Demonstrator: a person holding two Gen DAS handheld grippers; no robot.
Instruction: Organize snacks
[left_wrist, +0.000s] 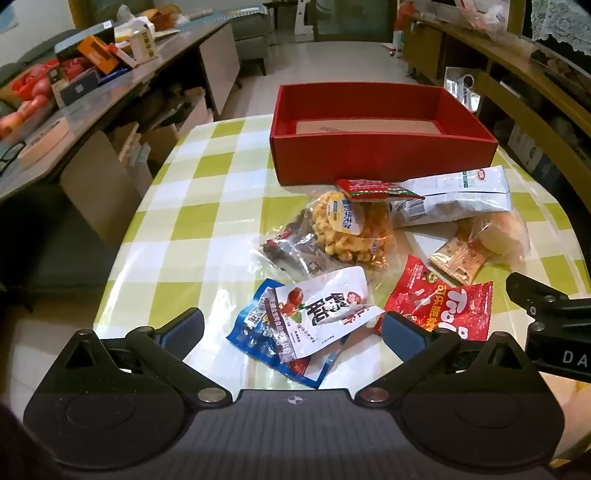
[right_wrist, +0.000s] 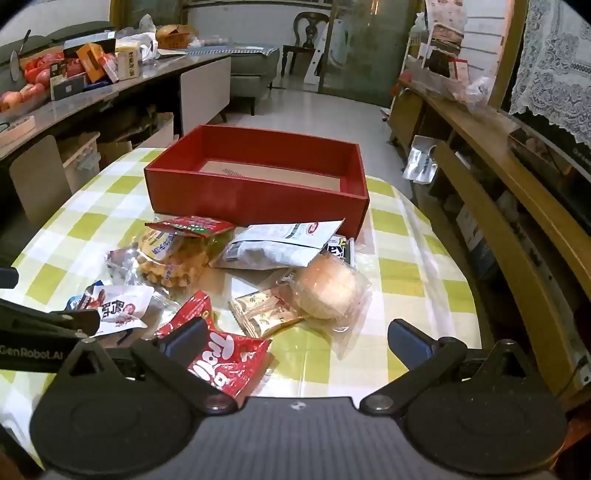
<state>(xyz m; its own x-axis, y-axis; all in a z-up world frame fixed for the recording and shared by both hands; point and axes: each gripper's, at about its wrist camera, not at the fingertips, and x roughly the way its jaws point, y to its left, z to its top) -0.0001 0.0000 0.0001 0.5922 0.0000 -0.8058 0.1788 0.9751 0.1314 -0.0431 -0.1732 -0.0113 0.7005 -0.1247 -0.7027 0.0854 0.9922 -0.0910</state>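
A pile of snack packets lies on the checked tablecloth (left_wrist: 207, 192) in front of an empty red box (left_wrist: 380, 158) (right_wrist: 255, 192). My left gripper (left_wrist: 291, 332) hangs open above a white packet with a red date picture (left_wrist: 325, 310) that overlaps a blue packet (left_wrist: 255, 332). My right gripper (right_wrist: 295, 339) is open too, over a red candy packet (right_wrist: 229, 354) (left_wrist: 443, 306) and close to a beige packet (right_wrist: 262, 314). Farther back lie a wrapped round bun (right_wrist: 328, 288), a clear bag of yellow puffs (left_wrist: 351, 229) (right_wrist: 173, 262) and a white-grey bag (left_wrist: 454, 195) (right_wrist: 280, 243).
A long counter (left_wrist: 122, 92) crowded with boxes and fruit runs along the left. A wooden shelf unit (right_wrist: 498, 184) stands close on the right of the table. Tiled floor (right_wrist: 317, 110) stretches beyond the box toward a sofa and a chair.
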